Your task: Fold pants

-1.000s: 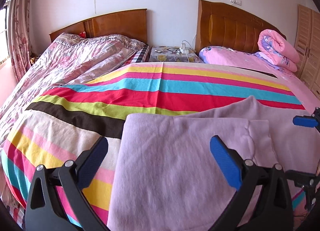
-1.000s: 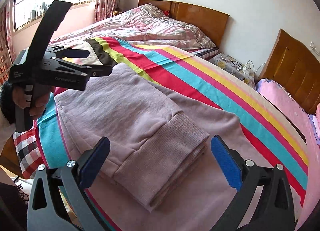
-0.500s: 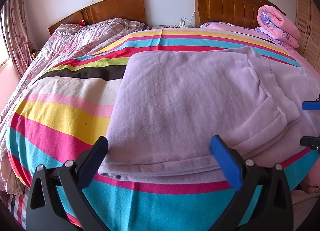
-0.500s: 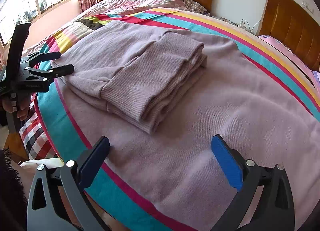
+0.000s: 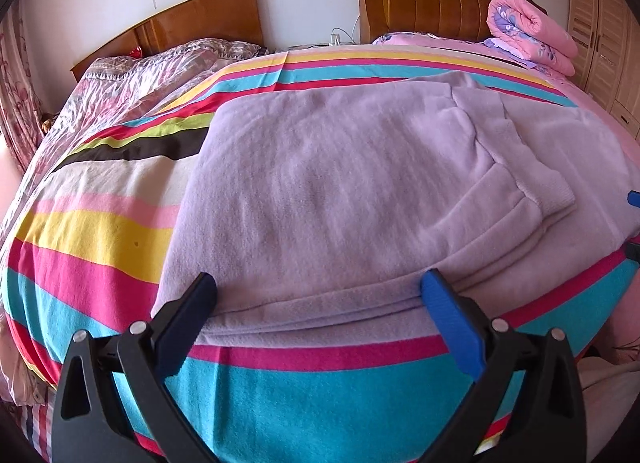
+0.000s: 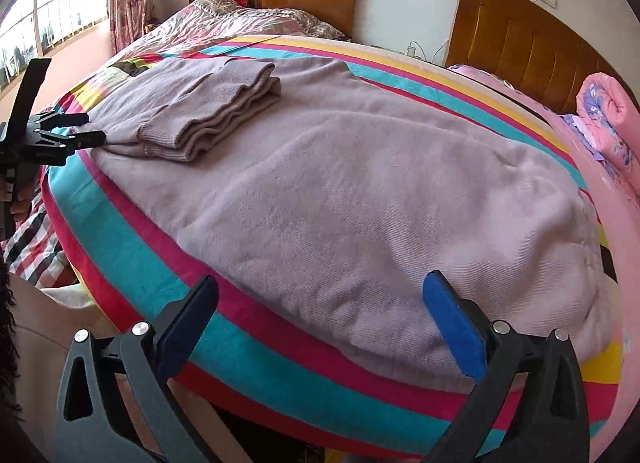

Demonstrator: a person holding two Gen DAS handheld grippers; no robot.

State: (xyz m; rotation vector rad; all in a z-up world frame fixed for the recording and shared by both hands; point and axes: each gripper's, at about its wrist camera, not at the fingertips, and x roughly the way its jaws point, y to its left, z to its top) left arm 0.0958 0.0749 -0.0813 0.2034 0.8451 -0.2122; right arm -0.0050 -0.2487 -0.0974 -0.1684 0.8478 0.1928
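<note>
Lilac pants (image 5: pixel 320 183) lie flat on the striped bedspread (image 5: pixel 100 231), with the leg ends folded back over the body so the ribbed cuffs (image 5: pixel 532 203) rest on top. My left gripper (image 5: pixel 318 283) is open and low at the near edge of this folded stack, holding nothing. In the right wrist view the same pants (image 6: pixel 360 191) spread toward the waist end, with the folded legs (image 6: pixel 208 103) at the far left. My right gripper (image 6: pixel 320 283) is open at the near edge of the pants, empty. The left gripper (image 6: pixel 86 129) shows beside the fold.
A rolled pink quilt (image 5: pixel 528 35) lies on the right-hand bed. A floral quilt (image 5: pixel 132 83) covers the left-hand bed below a wooden headboard (image 5: pixel 200 19). A wardrobe (image 5: pixel 600 23) stands at far right. Checked cloth (image 6: pixel 28 239) hangs below the bed edge, near a hand (image 6: pixel 16 199).
Both grippers have drawn back and dropped toward the near edge of the bed, the right one shifting along toward the waist end. The pants have not moved. Both stay open.
</note>
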